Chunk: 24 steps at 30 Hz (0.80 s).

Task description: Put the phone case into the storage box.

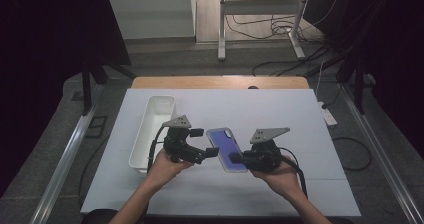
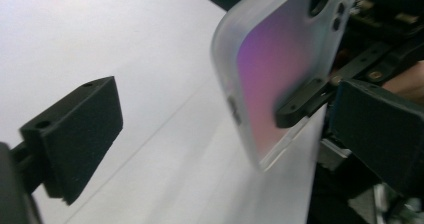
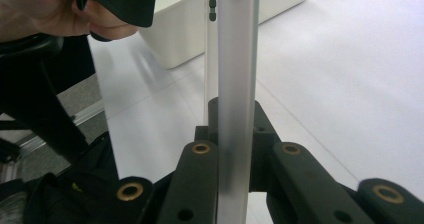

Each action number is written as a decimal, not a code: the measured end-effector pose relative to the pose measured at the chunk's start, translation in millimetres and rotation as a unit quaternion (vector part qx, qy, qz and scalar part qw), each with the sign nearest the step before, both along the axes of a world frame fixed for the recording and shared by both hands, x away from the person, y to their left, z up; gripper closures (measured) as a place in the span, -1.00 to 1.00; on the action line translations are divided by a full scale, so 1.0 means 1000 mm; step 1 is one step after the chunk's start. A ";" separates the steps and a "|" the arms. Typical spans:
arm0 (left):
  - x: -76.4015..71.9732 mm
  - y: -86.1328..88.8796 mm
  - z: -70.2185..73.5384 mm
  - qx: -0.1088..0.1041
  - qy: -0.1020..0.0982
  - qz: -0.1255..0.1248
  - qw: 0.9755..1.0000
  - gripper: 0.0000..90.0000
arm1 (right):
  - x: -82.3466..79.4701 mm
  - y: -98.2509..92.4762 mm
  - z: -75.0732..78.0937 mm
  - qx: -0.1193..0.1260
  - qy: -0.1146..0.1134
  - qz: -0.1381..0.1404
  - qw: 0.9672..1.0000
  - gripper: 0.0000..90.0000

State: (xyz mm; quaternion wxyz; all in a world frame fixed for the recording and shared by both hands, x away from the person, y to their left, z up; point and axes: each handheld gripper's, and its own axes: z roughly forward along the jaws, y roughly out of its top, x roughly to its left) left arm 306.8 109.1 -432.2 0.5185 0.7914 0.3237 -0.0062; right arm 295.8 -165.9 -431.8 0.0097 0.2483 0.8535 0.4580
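A phone in a frosted case with a purple back (image 1: 226, 146) is held off the white table sheet, its long edge gripped by my right gripper (image 1: 235, 157), which is shut on it. In the right gripper view the phone (image 3: 235, 84) stands edge-on between the closed jaws of the right gripper (image 3: 235, 159). My left gripper (image 1: 206, 142) is at the phone's left side with its jaws wide open. In the left gripper view the phone (image 2: 270, 69) sits toward the right pad of the left gripper (image 2: 227, 134), and neither pad presses on it.
A long white bin (image 1: 155, 129) stands on the sheet just left of the left hand; it also appears as the bin (image 3: 200, 34) in the right gripper view. The white sheet (image 1: 280, 109) stretches behind and to the right. A wooden table edge (image 1: 220, 82) lies at the back.
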 end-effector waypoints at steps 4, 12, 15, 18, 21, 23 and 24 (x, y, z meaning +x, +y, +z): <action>0.000 0.001 0.000 0.015 0.000 0.019 1.000 -1.00 | 0.000 -0.002 0.001 -0.005 -0.014 -0.016 1.000 0.89; 0.001 0.004 -0.001 0.022 0.004 0.023 0.999 -1.00 | -0.001 -0.004 0.002 -0.017 -0.031 -0.040 0.999 0.89; 0.000 0.003 -0.001 0.023 0.003 0.021 1.000 -1.00 | -0.002 -0.003 0.001 -0.017 -0.035 -0.043 0.998 0.89; -0.002 0.000 0.000 0.033 -0.004 0.020 0.999 -0.93 | -0.003 -0.002 0.001 -0.020 -0.040 -0.046 0.998 0.89; -0.004 -0.001 0.001 0.035 -0.009 0.017 0.999 -0.73 | -0.004 0.000 0.001 -0.022 -0.044 -0.046 0.998 0.89; -0.004 -0.002 0.001 0.034 -0.009 0.015 0.999 -0.59 | -0.005 0.001 0.001 -0.026 -0.048 -0.047 0.997 0.89; -0.005 -0.002 0.001 0.033 -0.009 0.015 0.999 -0.50 | -0.005 0.001 0.001 -0.027 -0.049 -0.047 0.997 0.89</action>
